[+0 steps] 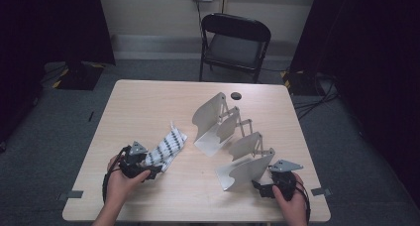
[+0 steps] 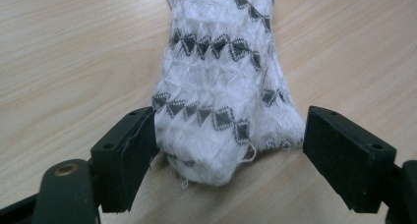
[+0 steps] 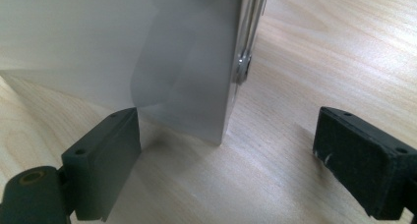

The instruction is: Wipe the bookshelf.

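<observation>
A white sock with dark diamond bands point(image 1: 167, 145) lies on the table's left half, and its near end point(image 2: 221, 101) sits between the jaws of my left gripper point(image 1: 151, 169) point(image 2: 226, 157). The left pad brushes the fabric, the right pad stands off it, so the gripper is open. A pale metal folding rack point(image 1: 223, 132) of curved panels on scissor links stands right of centre. My right gripper point(image 1: 263, 186) point(image 3: 226, 150) is open at the rack's near panel point(image 3: 147, 52), whose bottom corner lies between the jaws, closer to the left one.
The wooden table point(image 1: 148, 102) carries a small black disc point(image 1: 236, 95) near its far edge. A black folding chair point(image 1: 235, 42) stands behind the table. Grey tape tabs point(image 1: 74, 194) mark the near corners. Cables lie on the floor at the right.
</observation>
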A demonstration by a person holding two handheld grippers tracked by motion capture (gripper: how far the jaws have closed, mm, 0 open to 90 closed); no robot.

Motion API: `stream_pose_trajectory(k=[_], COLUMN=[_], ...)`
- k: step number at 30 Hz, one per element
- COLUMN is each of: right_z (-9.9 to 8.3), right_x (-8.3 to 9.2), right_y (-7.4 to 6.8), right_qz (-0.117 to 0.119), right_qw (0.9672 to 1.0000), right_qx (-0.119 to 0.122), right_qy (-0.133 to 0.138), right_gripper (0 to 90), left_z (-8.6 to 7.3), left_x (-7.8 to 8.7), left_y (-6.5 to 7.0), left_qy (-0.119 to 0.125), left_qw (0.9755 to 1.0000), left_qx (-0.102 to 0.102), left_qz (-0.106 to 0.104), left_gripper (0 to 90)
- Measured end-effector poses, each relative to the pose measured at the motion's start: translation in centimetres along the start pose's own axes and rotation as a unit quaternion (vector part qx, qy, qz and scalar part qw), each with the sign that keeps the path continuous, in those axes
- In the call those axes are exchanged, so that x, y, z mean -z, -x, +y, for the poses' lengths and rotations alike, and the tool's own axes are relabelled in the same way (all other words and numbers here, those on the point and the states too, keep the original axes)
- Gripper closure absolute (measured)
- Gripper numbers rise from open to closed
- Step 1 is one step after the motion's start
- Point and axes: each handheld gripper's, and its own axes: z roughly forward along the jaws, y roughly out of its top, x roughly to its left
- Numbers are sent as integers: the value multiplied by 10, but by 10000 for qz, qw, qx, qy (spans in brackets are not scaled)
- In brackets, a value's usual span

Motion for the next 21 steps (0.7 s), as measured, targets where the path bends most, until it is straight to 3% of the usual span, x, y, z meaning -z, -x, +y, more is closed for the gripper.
stream_pose_trajectory(k=[11, 17, 21], right_z=[0, 0, 0], right_x=[0, 0, 0], right_y=[0, 0, 0], right_qz=[-7, 1, -3], right_qw=[10000, 10000, 10000], right_qx=[-5, -2, -3], right_qy=[6, 1, 7], right_gripper=[101, 101, 101], left_z=[-6, -9, -14], left_x=[7, 14, 19], left_y=[-5, -10, -14], left_qy=[-104, -49, 3], left_qw=[9999, 10000, 9999], left_qx=[-91, -43, 98], left_qz=[16, 58, 88], left_gripper=[203, 205, 205])
